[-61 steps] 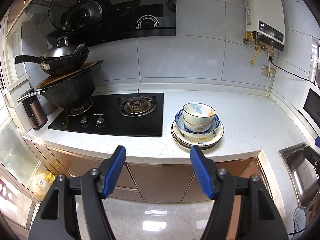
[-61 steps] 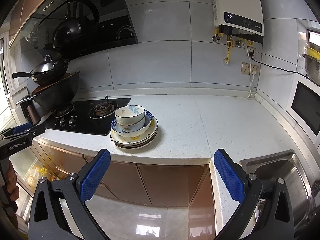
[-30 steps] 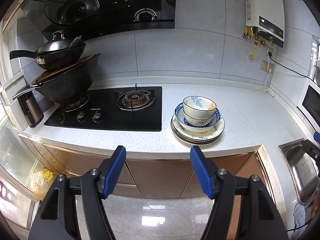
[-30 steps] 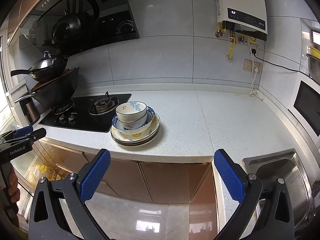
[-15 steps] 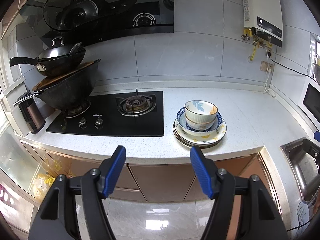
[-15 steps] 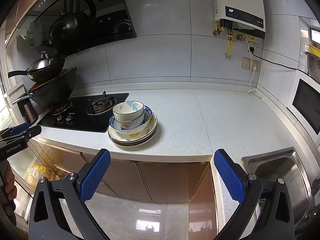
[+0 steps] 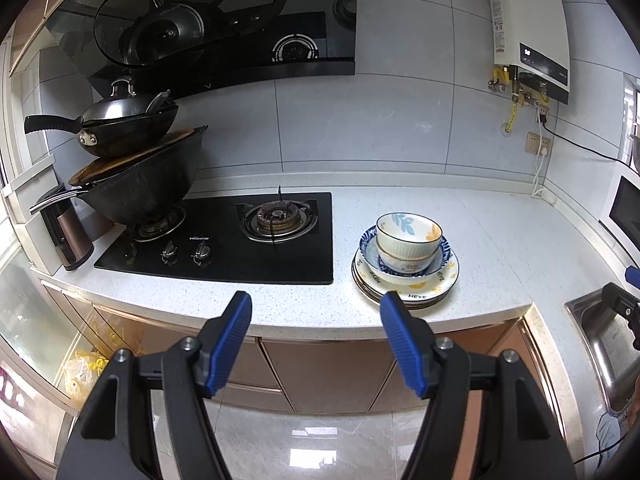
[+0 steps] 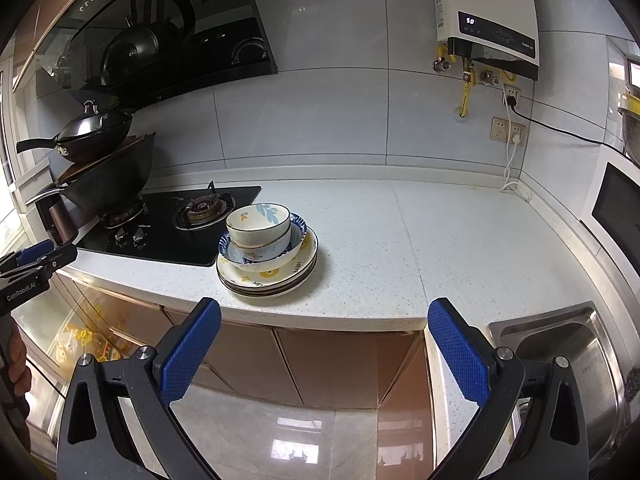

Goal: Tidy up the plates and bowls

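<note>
The left gripper is held out in front of the counter edge, tilted downward, its blue pads parted with nothing between them. The right gripper is posed the same way, its jaws spread wider and likewise empty. In the right wrist view, the left gripper is seen again at the left edge of the frame, with part of a hand below it cut off by the border. In the left wrist view, only a dark tip of the right gripper is seen at the right edge, above the sink, which is itself cropped.

The stack of plates is set on the white speckled counter, just right of the black hob and near the front edge; the count of plates cannot be made out. A blue-patterned bowl is nested on them, and a cream ribbed bowl with leaf motifs is seated inside it. Yellow marks and lettering are shown on the top plate's rim.
</note>
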`<action>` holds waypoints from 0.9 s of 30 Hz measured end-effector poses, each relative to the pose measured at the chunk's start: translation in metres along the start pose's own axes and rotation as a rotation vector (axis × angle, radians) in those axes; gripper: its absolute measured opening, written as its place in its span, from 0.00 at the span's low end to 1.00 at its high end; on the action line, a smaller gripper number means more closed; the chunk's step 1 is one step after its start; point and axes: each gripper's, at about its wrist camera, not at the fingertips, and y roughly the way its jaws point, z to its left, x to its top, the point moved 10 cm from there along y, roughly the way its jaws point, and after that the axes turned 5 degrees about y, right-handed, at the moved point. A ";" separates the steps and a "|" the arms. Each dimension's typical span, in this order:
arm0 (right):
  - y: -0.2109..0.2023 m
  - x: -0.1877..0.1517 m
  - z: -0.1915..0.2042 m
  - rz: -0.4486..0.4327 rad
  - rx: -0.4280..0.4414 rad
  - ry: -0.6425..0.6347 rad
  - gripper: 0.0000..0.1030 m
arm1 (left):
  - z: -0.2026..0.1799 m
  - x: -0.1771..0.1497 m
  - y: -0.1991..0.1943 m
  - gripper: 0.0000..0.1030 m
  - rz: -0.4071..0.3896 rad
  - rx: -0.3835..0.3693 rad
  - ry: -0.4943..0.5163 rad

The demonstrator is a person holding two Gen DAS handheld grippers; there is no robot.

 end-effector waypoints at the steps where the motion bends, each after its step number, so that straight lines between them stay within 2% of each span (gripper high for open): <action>1: 0.000 0.000 0.000 0.001 0.001 -0.001 0.99 | 0.000 0.000 0.001 0.64 0.002 0.000 0.000; 17: 0.007 0.000 -0.002 0.012 0.022 -0.006 0.99 | 0.007 -0.002 -0.003 0.64 0.004 0.033 -0.023; 27: 0.000 0.003 -0.014 0.004 0.011 -0.002 0.99 | 0.028 -0.013 -0.015 0.64 0.024 0.078 -0.045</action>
